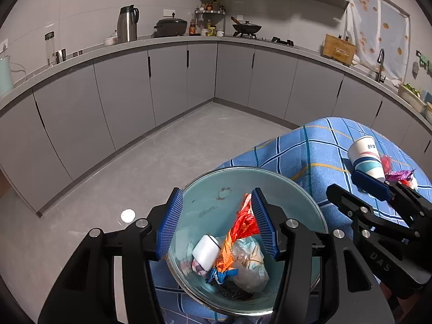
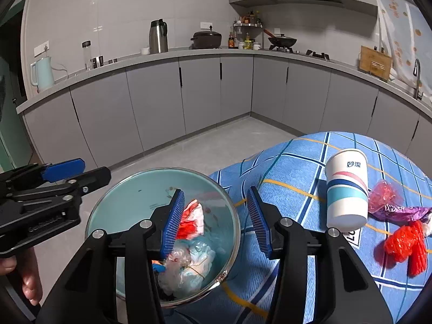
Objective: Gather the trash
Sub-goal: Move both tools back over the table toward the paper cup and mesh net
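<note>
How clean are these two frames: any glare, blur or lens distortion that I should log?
Left wrist view: heavy fisheye bends the countertop; ceiling lights glare on the wall tiles and reflect off the floor; trash in the bin looks slightly smeared. Right wrist view: same barrel distortion with dark corners; the paper cup is sharp and casts a soft shadow on the blue cloth.

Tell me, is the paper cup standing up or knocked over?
Standing up. The paper cup sits on its base on the blue tablecloth, open rim on top, beside the wrappers.
</note>
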`<state>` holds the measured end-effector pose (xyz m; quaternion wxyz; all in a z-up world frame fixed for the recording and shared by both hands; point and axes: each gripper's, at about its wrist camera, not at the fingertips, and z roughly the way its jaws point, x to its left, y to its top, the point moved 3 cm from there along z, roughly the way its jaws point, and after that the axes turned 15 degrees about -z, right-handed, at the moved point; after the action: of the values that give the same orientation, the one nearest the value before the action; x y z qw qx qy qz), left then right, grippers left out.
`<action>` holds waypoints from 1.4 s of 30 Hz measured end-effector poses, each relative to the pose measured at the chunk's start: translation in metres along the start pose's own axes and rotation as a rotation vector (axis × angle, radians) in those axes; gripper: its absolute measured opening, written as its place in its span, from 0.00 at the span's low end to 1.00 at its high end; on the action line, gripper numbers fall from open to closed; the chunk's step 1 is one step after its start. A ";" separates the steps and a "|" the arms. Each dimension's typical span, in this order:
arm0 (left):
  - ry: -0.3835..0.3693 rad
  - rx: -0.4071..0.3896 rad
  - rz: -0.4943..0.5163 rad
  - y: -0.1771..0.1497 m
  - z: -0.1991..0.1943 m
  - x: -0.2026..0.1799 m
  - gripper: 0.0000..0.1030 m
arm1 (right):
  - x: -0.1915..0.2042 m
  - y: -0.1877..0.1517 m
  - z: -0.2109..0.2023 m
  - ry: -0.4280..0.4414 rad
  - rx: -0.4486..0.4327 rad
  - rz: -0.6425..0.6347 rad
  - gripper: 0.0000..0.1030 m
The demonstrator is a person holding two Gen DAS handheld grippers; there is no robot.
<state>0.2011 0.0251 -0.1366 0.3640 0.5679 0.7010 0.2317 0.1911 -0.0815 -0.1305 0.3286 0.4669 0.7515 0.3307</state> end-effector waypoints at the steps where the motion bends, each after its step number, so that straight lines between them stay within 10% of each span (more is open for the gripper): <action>1: -0.001 0.000 0.000 0.000 0.000 0.000 0.55 | 0.000 -0.001 -0.002 -0.001 -0.002 0.000 0.49; 42: -0.173 0.046 0.231 -0.050 -0.003 -0.157 0.87 | -0.151 -0.097 -0.110 -0.314 0.023 0.260 0.57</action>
<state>0.1815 -0.1385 -0.1330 0.3809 0.6707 0.6021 0.2061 0.1083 -0.2748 -0.1187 0.3911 0.6094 0.6280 0.2849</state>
